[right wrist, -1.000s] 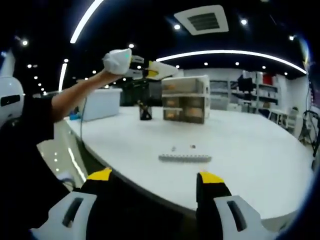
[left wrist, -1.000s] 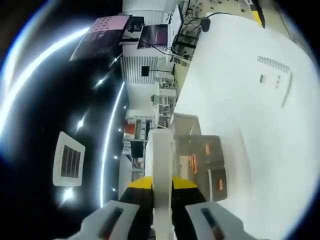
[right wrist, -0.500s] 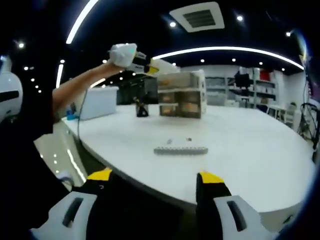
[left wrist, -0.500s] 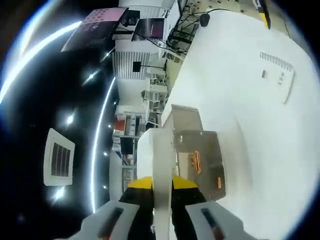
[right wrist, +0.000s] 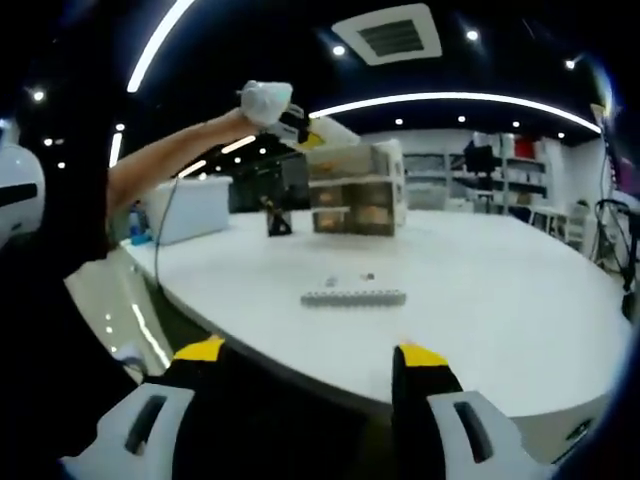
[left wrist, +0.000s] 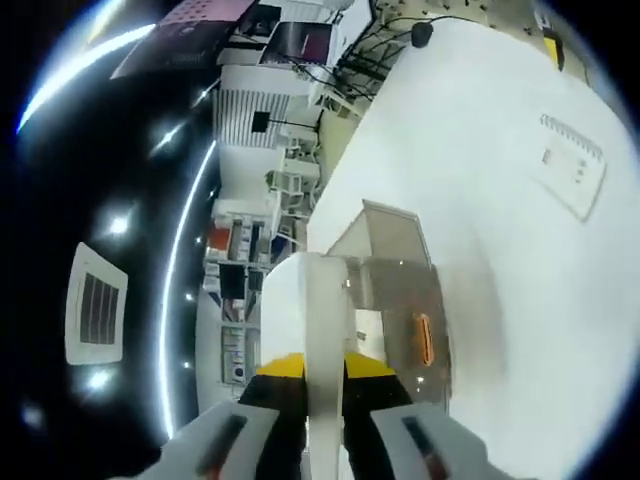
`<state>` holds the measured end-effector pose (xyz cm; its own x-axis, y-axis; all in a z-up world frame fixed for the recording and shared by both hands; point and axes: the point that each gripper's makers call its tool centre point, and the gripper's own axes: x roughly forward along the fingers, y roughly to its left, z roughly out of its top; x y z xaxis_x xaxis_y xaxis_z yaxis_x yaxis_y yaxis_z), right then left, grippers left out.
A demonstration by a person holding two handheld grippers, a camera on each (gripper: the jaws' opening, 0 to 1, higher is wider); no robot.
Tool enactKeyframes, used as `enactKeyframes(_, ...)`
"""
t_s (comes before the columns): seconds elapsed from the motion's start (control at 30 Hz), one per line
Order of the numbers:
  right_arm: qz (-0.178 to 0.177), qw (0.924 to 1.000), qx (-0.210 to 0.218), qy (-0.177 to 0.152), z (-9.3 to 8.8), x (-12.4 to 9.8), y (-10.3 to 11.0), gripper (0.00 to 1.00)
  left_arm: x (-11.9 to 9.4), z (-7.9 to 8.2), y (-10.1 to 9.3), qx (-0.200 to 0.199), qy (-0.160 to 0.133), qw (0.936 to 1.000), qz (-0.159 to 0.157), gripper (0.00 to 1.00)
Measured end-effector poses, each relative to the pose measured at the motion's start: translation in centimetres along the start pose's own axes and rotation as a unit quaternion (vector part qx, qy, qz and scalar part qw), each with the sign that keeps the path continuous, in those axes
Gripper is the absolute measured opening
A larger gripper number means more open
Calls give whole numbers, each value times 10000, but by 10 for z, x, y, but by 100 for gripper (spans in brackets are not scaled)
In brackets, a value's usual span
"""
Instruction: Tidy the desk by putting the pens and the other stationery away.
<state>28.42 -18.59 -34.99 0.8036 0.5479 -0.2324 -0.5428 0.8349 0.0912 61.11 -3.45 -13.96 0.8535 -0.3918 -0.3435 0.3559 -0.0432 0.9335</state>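
Observation:
My left gripper (left wrist: 325,368) is shut on a flat white item (left wrist: 322,310) that stands up between its jaws. Just beyond it is a small clear drawer unit (left wrist: 405,300) with orange things in its drawers. The right gripper view shows that left gripper (right wrist: 292,120) held high on a person's raised arm, right over the top of the drawer unit (right wrist: 352,202). A white spiral notepad (right wrist: 353,297) lies flat on the white table (right wrist: 500,310), also seen as the notepad (left wrist: 573,165). My right gripper (right wrist: 310,360) hangs open before the table's near edge, holding nothing.
A dark pen holder (right wrist: 272,222) stands left of the drawer unit, and a white box (right wrist: 195,208) stands further left. A dark mouse (left wrist: 422,33) with a cable lies at the table's far end. Shelves and screens line the room behind.
The left gripper has carried the white item closer to the drawer unit and over its top. The right gripper has stayed open and nearly still.

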Motion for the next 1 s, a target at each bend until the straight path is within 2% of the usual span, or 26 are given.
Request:
enactKeyframes(0.1, -1, 10000, 7, -33, 2, -1, -1, 62, 7, -3, -8, -64, 132, 9997, -206, 11)
enactKeyframes(0.37, 7, 10000, 29, -16, 0, 1, -2, 62, 23, -11, -18, -148, 302, 9983, -470, 11)
enactKeyframes(0.63, -2, 10000, 59, -3, -2, 4, -3, 62, 43, -19, -17, -288, 473, 9964, -644, 11)
enactKeyframes(0.7, 9, 10000, 73, 18, -4, 5, -3, 62, 42, -17, -18, -494, 484, 9950, -719, 11)
enactKeyframes(0.8, 2, 9999, 86, 59, -7, 6, -4, 62, 41, -13, -18, -433, 414, 9957, -706, 11)
enactKeyframes(0.9, 29, 9999, 99, 50, -7, 7, -2, 62, 41, -13, -24, -547, 485, 9932, -909, 12)
enactKeyframes(1.0, 53, 9999, 114, 52, -8, 8, -1, 62, 40, -14, -28, -435, 534, 9930, -959, 12)
